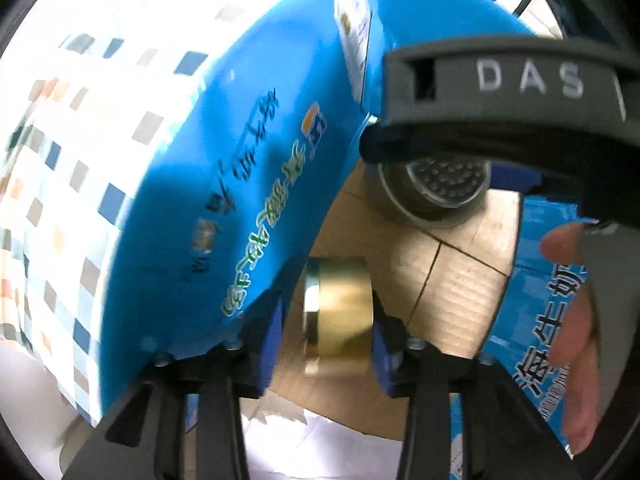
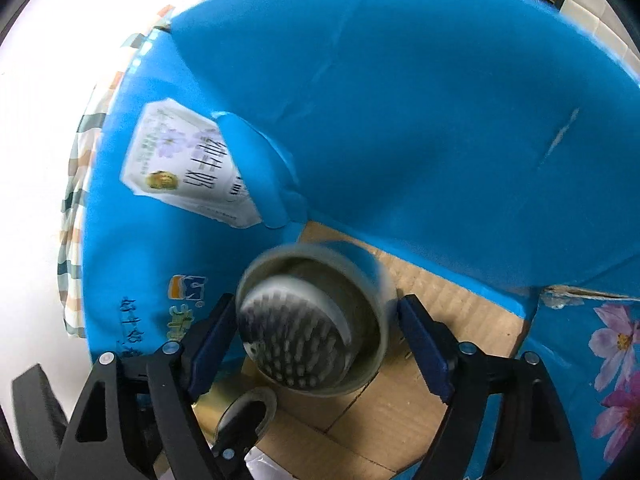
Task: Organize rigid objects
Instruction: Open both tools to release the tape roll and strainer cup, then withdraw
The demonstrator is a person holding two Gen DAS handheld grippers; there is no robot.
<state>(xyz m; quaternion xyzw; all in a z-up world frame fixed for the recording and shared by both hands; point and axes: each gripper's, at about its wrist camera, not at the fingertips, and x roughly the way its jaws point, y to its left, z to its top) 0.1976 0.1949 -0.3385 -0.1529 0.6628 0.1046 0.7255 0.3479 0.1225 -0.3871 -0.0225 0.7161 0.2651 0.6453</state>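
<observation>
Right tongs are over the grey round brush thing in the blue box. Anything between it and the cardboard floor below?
Nothing visible. The grey brush holder sits between the open right tongs above bare cardboard floor of the blue box. The gold tape roll lies off to one side.

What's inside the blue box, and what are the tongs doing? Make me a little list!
Box: blue cardboard box, flaps open, brown floor
Left tongs: open, gold ring between them, gap on one side
Right tongs: look open, studded metal piece between them
Studded piece: round, blurred, down inside the box
</observation>
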